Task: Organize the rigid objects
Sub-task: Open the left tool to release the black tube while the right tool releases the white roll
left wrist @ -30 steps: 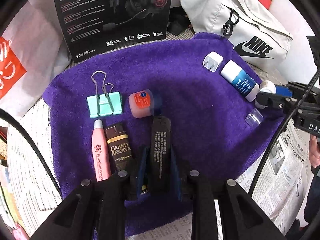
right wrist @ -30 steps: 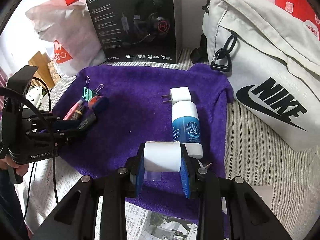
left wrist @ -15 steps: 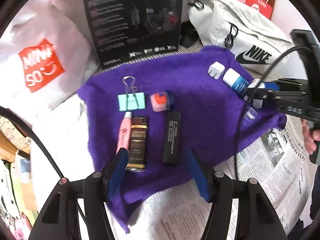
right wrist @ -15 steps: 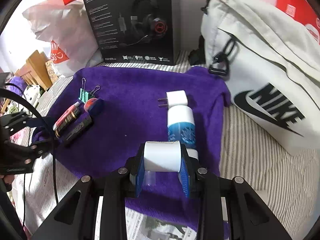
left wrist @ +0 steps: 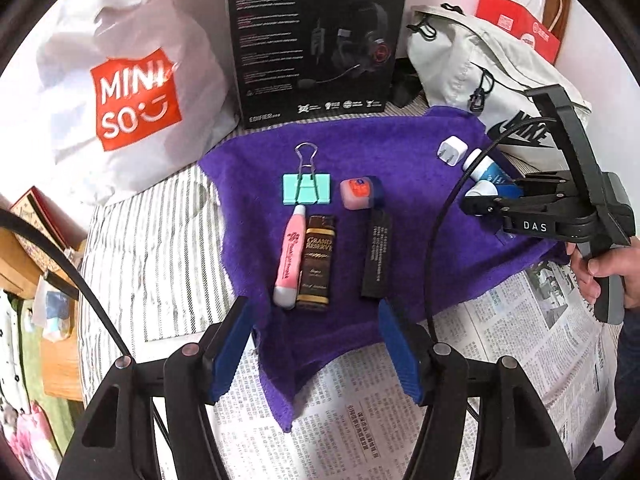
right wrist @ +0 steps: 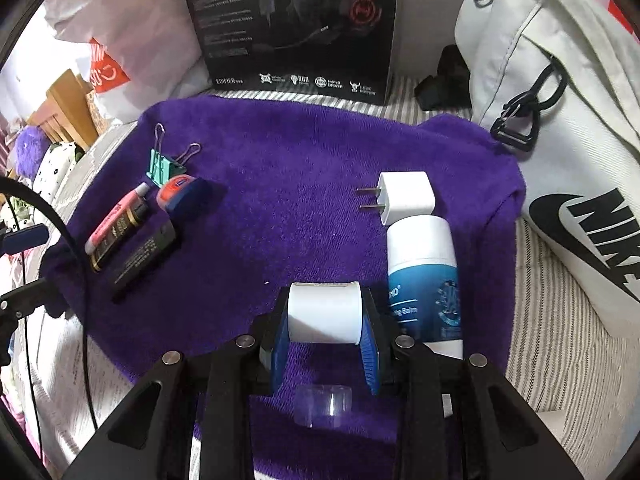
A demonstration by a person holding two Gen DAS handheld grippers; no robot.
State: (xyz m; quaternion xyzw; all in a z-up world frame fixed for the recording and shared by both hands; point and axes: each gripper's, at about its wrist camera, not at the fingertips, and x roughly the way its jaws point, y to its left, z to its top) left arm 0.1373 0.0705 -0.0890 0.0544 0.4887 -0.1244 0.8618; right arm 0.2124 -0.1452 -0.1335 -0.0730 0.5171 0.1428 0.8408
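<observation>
— Purple towel [left wrist: 420,216] over a striped cover and newspaper [left wrist: 516,344], with a black headset box [left wrist: 316,36], a Miniso bag [left wrist: 128,92] and a white Nike bag [right wrist: 560,120] behind it. What sits on it?

— On one side, a mint binder clip [left wrist: 307,189] and a small orange-and-blue jar [left wrist: 361,193], with a pink tube [left wrist: 289,256], a brown lighter [left wrist: 317,264] and a black stick [left wrist: 377,258] in a row in front of them. On the other side, a white plug [right wrist: 406,197] touches the cap of a blue balm bottle [right wrist: 424,280].

— And your fingers?

— My left gripper [left wrist: 316,348] is spread wide and empty, at the towel's near edge. My right gripper [right wrist: 325,332] clamps a white cylinder [right wrist: 324,312] just beside the balm bottle, above a clear cap [right wrist: 323,400] lying on the towel.
</observation>
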